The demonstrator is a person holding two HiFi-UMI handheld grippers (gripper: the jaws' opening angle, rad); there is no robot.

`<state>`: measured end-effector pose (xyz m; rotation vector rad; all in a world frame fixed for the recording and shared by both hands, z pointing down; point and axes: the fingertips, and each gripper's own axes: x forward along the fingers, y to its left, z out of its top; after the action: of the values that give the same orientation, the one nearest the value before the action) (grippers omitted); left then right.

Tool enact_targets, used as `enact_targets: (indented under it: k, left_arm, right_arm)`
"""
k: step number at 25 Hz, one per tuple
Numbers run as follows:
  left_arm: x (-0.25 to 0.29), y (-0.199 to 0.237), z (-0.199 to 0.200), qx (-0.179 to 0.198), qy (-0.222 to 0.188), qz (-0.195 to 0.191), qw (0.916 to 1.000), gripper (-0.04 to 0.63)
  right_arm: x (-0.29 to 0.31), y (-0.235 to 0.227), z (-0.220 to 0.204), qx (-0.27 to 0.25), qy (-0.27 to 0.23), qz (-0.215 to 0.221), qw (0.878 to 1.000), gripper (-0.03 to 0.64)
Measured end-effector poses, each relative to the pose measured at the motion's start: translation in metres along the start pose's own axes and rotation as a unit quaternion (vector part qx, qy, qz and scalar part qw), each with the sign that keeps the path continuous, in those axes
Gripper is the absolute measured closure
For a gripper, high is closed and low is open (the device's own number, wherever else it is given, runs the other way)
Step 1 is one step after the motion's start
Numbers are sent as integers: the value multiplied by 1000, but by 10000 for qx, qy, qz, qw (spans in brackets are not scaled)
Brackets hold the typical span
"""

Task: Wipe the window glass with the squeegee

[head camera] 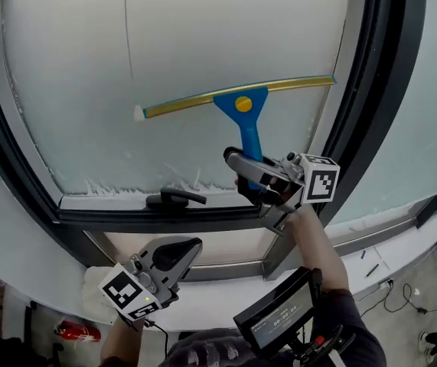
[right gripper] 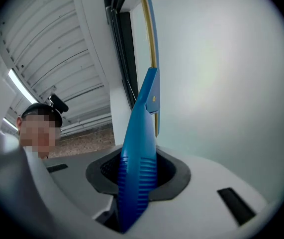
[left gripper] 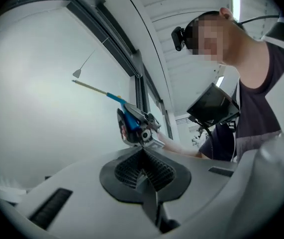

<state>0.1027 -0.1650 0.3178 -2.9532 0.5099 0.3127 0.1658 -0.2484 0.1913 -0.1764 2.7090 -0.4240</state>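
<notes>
Right tongs [right gripper: 134, 183] were seen clamped on the ribbed blue plastic grip of a squeegee [head camera: 241, 105] with a yellow button and a long brass-coloured blade rail. The handle was held upright between the jaws, with the blade above it. The blade was laid across the hazy window glass [head camera: 203, 37], tilted so that its white-tipped left end sat lower than its right end, which reached close to the dark window frame [head camera: 379, 90]. A black lever-shaped window handle [head camera: 174, 198] was seen on the lower frame, below the blade and just left of the gripped handle. The left tongs [left gripper: 142, 171] were held low, well apart from the pane, with their jaws brought together and nothing between them.
</notes>
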Motion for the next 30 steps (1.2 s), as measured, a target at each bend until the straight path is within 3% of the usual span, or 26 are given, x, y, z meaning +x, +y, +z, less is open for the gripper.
enact_targets:
  k: [7,13,20,30]
  left_arm:
    - [-18,19,-4,-226,6,-424,9988,591]
    - [-16,25,-11,-309,-85,-509,9982,591]
    - [9,14,5,-589,26,-494,9970,590]
    - [8,6,-17,-644,-220,-606,9958,591]
  right_arm:
    - [32,-1,58,-135,-237,188,9995,522]
    - [34,-4,98,-319,-150,74,9993,522]
    - [49,2,149,-158,103,356,9992,522]
    - [51,3,165,-194,-322,587,9976,522]
